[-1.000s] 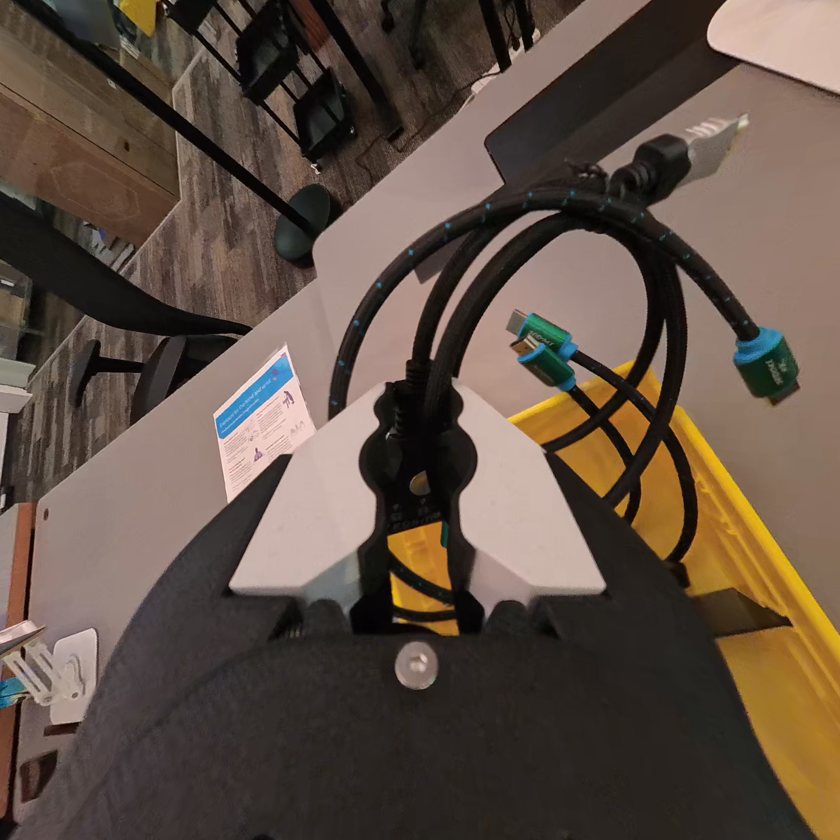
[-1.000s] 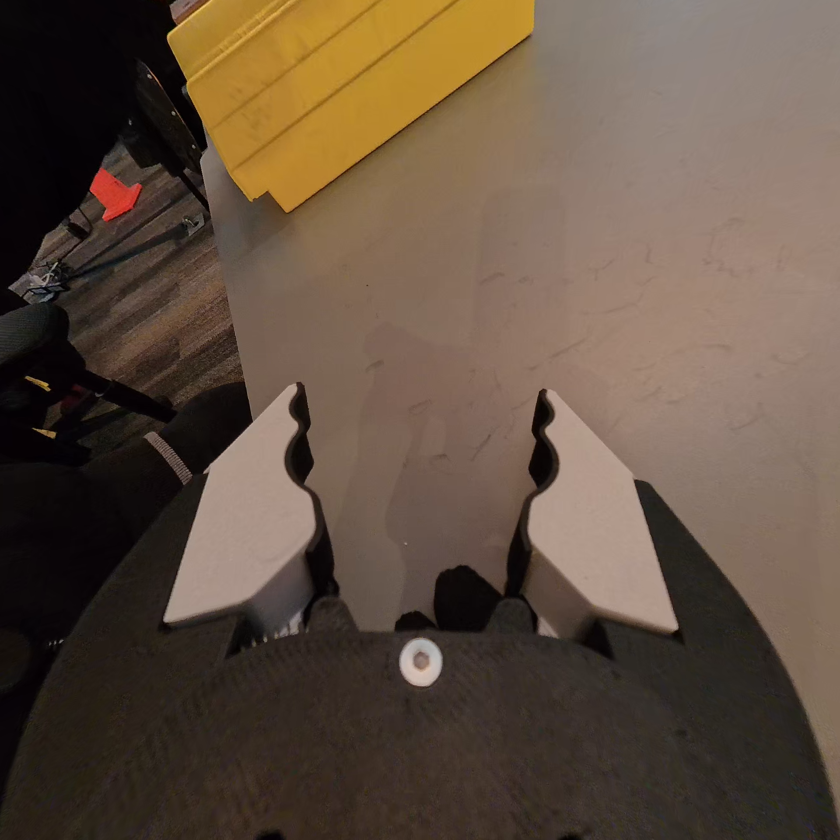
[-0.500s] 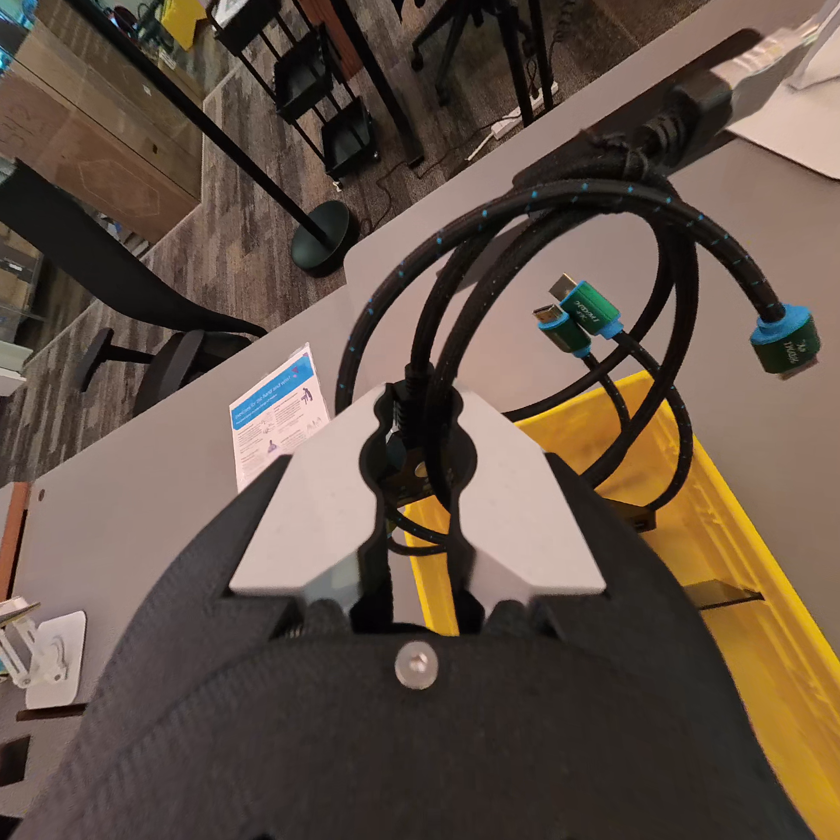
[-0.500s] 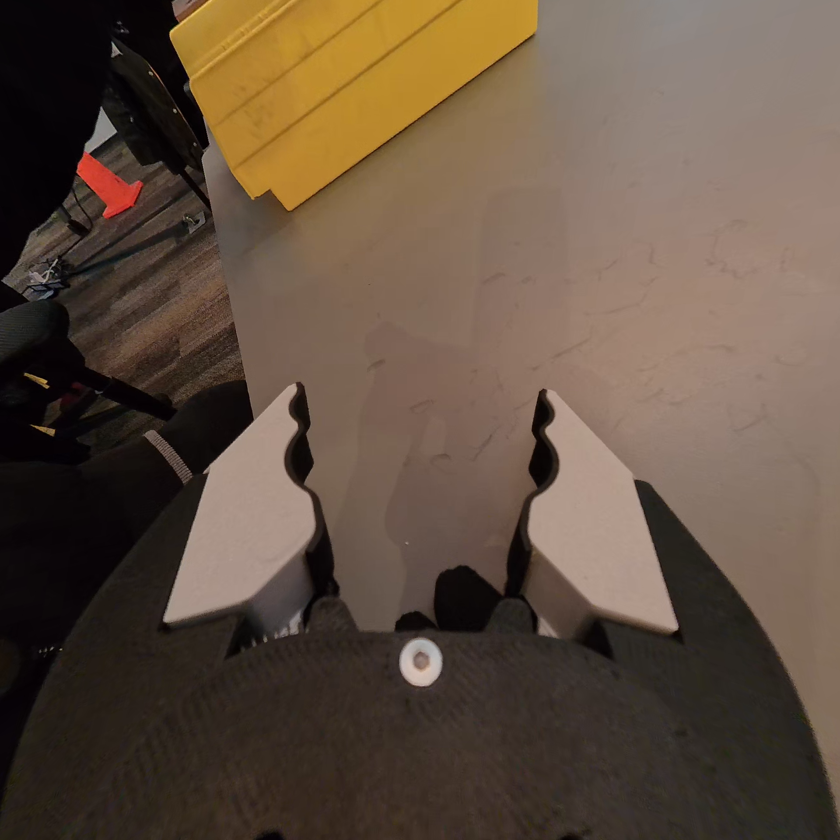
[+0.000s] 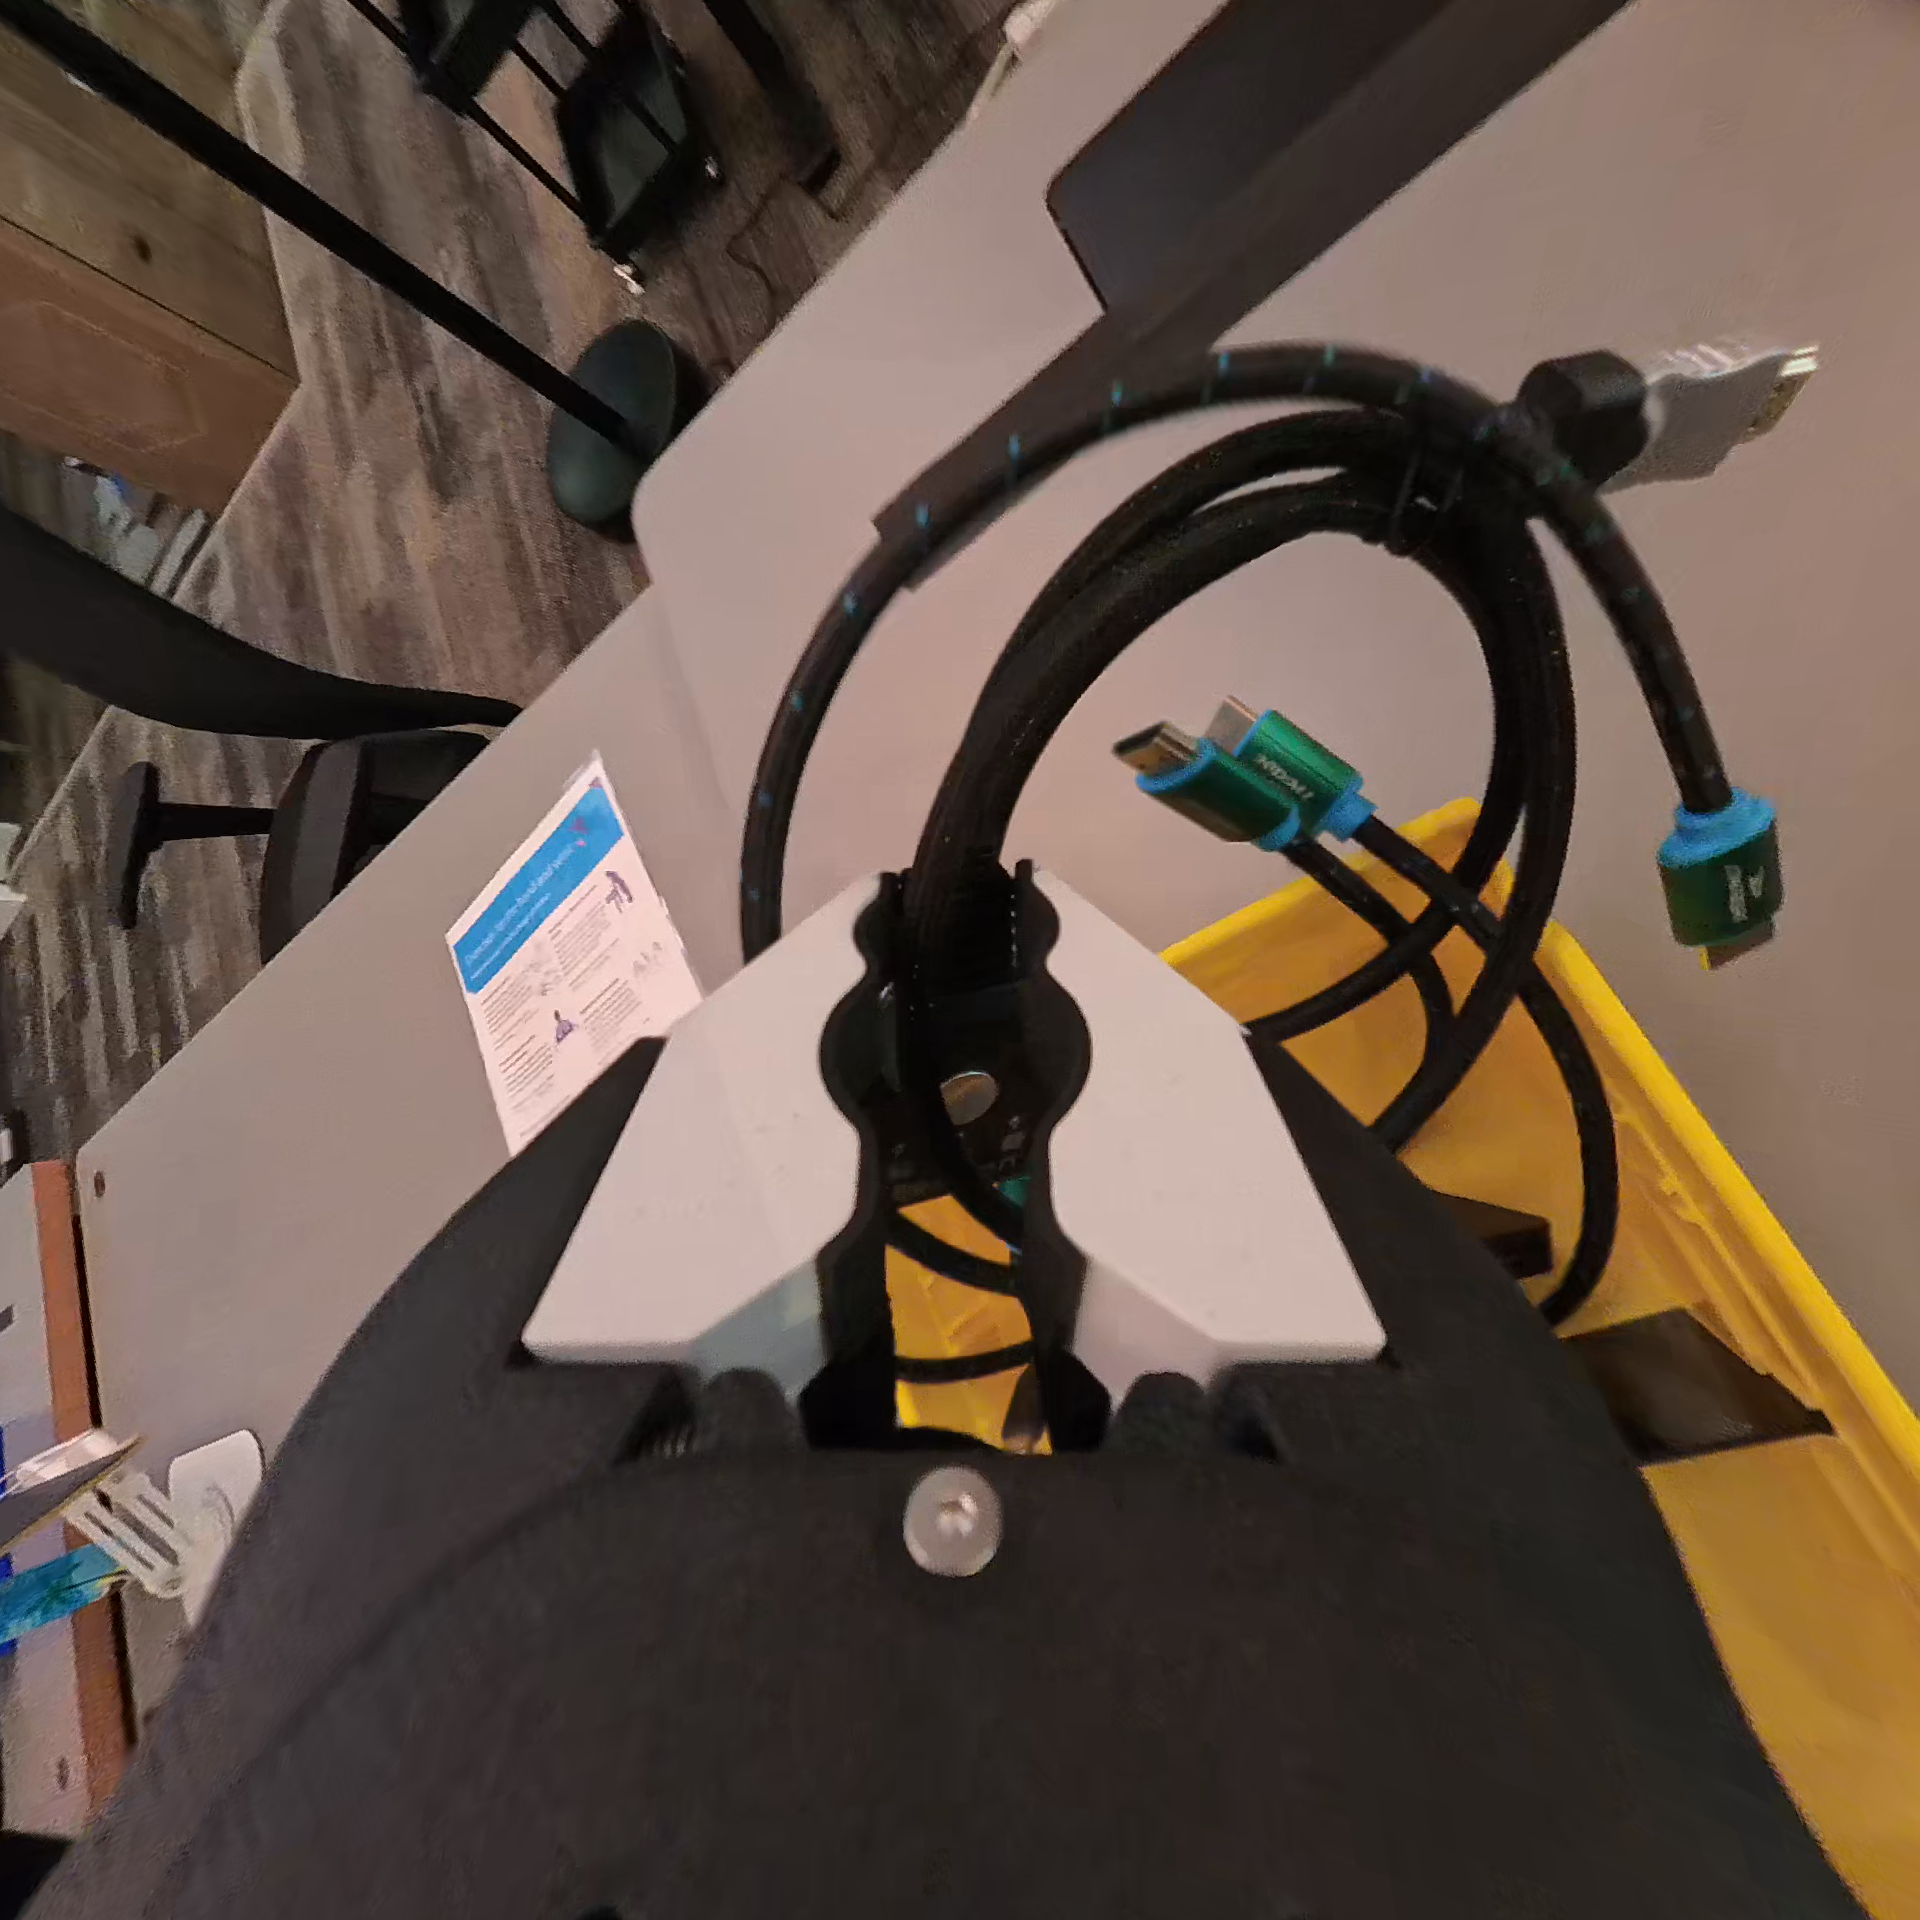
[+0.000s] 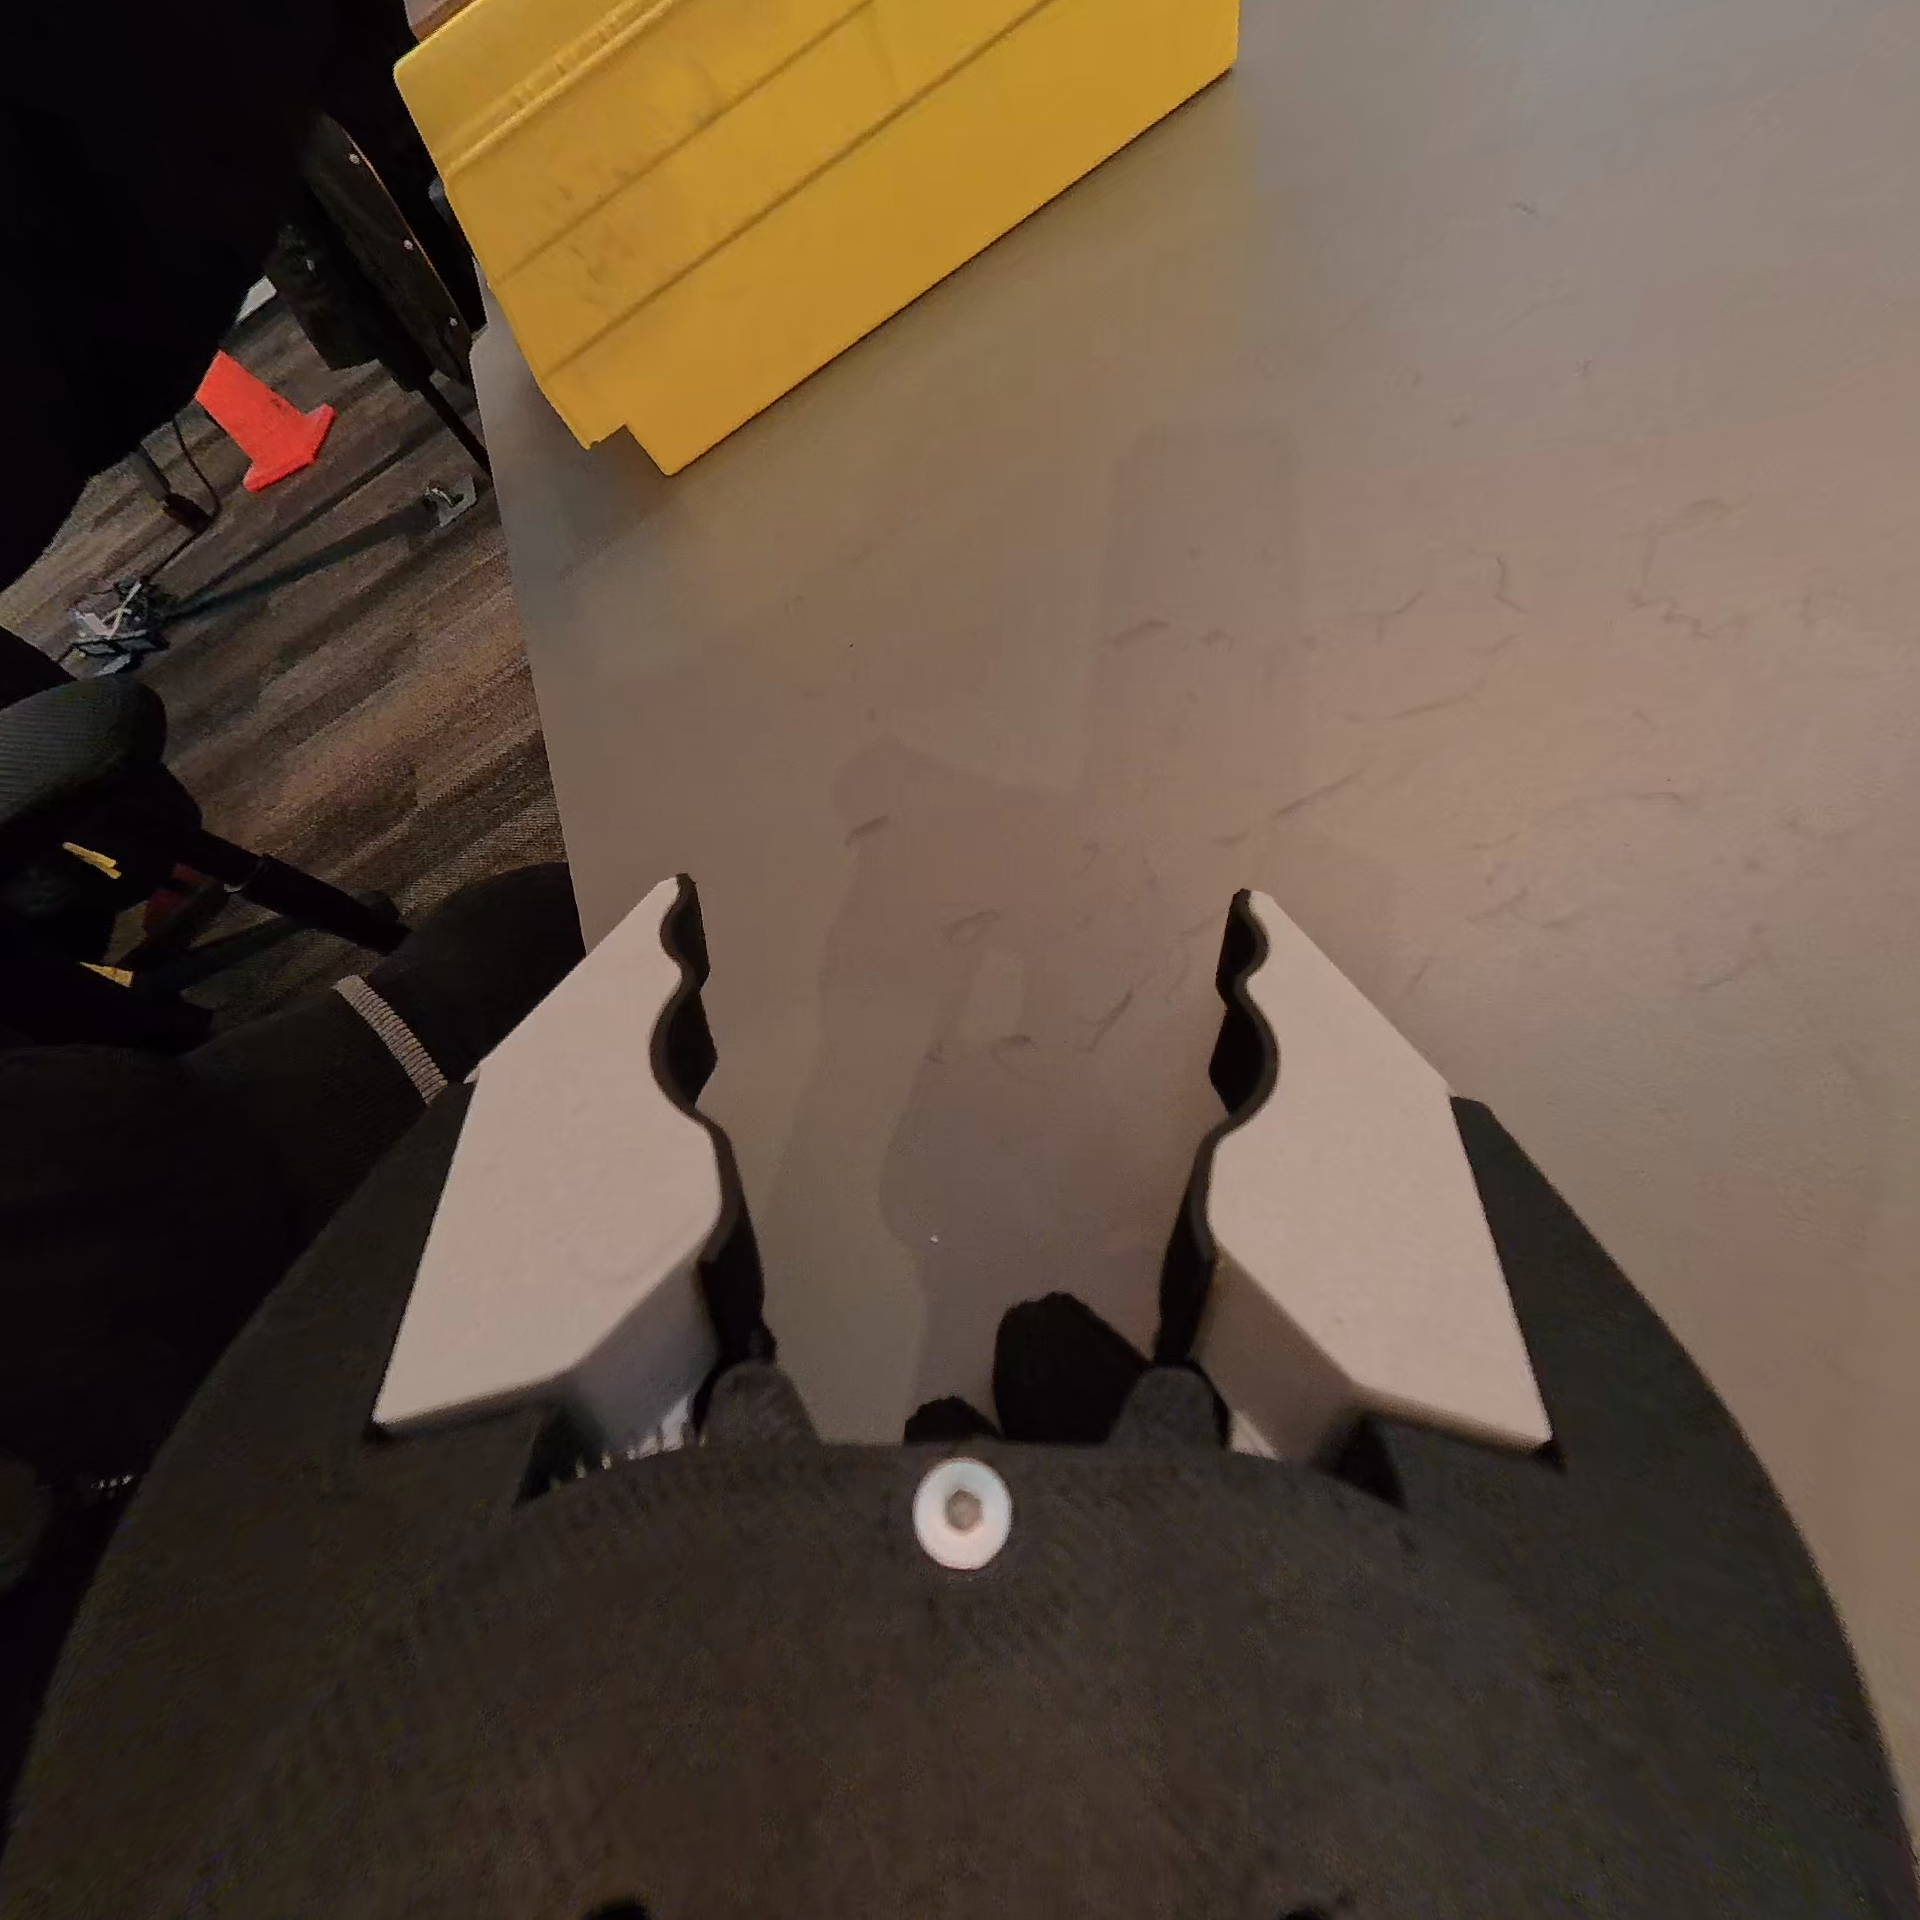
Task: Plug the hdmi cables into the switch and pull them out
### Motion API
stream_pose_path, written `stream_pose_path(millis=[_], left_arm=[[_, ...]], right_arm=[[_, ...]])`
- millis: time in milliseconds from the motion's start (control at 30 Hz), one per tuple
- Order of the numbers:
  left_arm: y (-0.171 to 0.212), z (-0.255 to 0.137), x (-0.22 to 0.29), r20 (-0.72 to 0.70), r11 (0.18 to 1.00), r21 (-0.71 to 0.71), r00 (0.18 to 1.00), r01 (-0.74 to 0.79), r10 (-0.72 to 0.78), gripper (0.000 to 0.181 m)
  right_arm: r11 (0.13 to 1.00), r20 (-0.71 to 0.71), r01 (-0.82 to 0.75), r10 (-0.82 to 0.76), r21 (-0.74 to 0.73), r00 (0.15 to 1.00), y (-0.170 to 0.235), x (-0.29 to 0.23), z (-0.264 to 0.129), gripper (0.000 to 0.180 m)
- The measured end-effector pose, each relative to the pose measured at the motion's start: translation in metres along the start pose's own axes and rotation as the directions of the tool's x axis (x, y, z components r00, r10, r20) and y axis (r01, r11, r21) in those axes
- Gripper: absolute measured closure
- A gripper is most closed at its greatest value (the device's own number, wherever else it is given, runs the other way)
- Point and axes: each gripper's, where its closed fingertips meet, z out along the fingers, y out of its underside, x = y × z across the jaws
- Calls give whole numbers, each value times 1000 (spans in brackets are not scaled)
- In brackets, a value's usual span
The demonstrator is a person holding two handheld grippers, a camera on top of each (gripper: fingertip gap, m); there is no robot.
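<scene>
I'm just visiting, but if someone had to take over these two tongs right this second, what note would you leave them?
Left tongs: shut on the switch, held above the yellow bin, its black cables looped in the air.
Right tongs: open, empty, over the bare grey table.
Three green plugs dangle free.
Done: switch and cables picked up.
Left: plugging in, then pulling out.

R gripper (image 6: 966, 904) agape over grey table (image 6: 1455, 623), yellow bin (image 6: 790, 208) beyond.

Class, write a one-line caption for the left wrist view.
Left gripper lifts bundled black cables above a yellow bin.
</scene>
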Motion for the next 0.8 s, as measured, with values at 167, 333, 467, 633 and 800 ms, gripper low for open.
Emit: stream_pose_path(millis=[167, 333, 467, 633, 800], left_arm=[[8, 21, 5, 10, 997, -73, 999, -36, 37, 161], [11, 23, 5, -11, 997, -79, 1000, -23, 23, 159], [13, 18, 7, -4, 998, -63, 1000, -31, 30, 153], [17, 7, 5, 22, 997, -54, 999, -47, 49, 161], [19, -5, 7, -4, 997, -49, 998, -56, 56, 160]], right_arm=[[1000, 8, -2, 2, -2, 1000, 0, -1, 0, 83], [1000, 16, -3, 3, -2, 1000, 0, -1, 0, 83], [1000, 20, -1, 1, -4, 1000, 1, -2, 0, 83], [1000, 20, 0, 0, -6, 1000, 1, -2, 1, 83], [1000, 19, 1, -1, -8, 1000, 1, -2, 1, 83]])
